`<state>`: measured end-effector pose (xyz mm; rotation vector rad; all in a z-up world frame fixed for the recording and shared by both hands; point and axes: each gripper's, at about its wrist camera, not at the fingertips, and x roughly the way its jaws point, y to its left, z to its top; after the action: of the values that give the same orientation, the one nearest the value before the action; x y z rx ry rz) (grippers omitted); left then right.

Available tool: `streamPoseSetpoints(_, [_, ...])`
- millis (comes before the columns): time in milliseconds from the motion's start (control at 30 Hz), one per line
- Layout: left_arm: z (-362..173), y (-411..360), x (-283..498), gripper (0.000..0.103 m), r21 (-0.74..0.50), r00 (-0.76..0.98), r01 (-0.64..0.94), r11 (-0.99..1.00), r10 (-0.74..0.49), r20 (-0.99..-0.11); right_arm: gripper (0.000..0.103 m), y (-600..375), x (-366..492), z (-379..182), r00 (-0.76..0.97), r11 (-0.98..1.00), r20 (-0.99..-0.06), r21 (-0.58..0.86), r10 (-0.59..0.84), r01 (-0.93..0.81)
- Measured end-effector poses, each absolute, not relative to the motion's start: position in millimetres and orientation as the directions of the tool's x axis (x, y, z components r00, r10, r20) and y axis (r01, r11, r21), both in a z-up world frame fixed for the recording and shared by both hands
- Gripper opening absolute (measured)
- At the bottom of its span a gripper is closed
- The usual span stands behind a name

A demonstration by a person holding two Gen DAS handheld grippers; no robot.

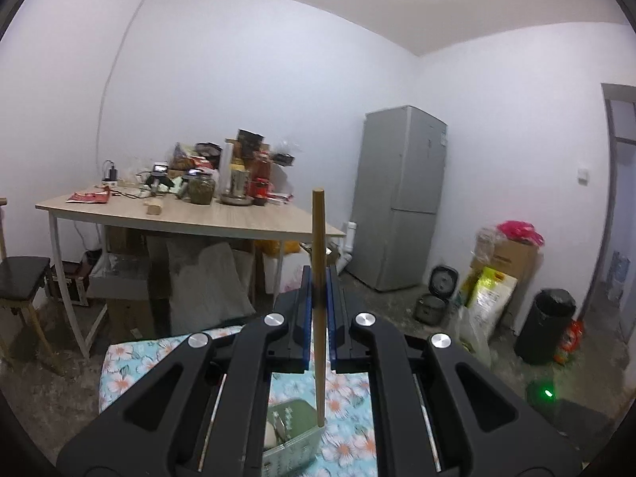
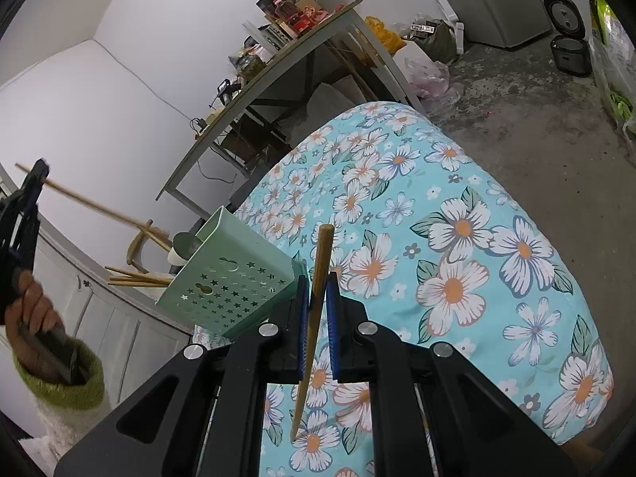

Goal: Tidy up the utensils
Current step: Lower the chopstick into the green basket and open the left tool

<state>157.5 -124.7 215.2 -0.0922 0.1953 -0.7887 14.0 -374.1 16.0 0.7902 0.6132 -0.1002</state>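
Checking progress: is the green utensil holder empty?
No. The green utensil holder already contains several chopsticks and a spoon.

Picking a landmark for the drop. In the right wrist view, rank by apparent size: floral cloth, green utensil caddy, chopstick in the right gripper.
1. Floral cloth, by far the largest.
2. Green utensil caddy.
3. Chopstick in the right gripper: long but thin, and nearest the camera, so likely exaggerated.

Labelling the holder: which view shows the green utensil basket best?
Right wrist. The green utensil basket shows whole there, star-punched wall facing the camera, chopsticks and a cup poking out. In the left wrist view only its top corner peeks between the left claw arms, crossed by the held chopstick.
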Motion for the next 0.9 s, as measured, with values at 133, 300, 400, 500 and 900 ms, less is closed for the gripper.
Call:
streamPoseSetpoints(133, [204.3, -137.6, 182.2, 0.006, -0.168, 0.718, 0.657, 0.735, -0.678, -0.158, 0.009, -377.0, 15.5, 14.7, 0.82, 0.705, -0.554, 0.638, 0.141, 0.31])
streamPoseSetpoints(300, [180.0, -159.9, 205.4, 0.006, -0.141, 0.753, 0.611, 0.779, -0.627, -0.2, 0.009, -381.0, 18.3, 11.7, 0.817, 0.701, -0.557, 0.641, 0.145, 0.313])
streamPoseSetpoints(400, [164.3, -171.7, 215.2, 0.006, -0.127, 0.766, 0.585, 0.801, -0.598, -0.236, 0.009, -381.9, 19.6, 8.6, 0.815, 0.697, -0.56, 0.644, 0.151, 0.314])
streamPoseSetpoints(500, [150.8, -181.2, 225.3, 0.006, -0.131, 0.757, 0.576, 0.807, -0.586, -0.288, 0.009, -383.0, 20.3, 6.9, 0.813, 0.695, -0.561, 0.646, 0.154, 0.315])
streamPoseSetpoints(900, [145.6, -177.0, 220.8, 0.033, -0.132, 0.734, 0.595, 0.792, -0.603, -0.311, 0.009, -383.6, 17.0, 7.8, 0.816, 0.698, -0.559, 0.643, 0.148, 0.314])
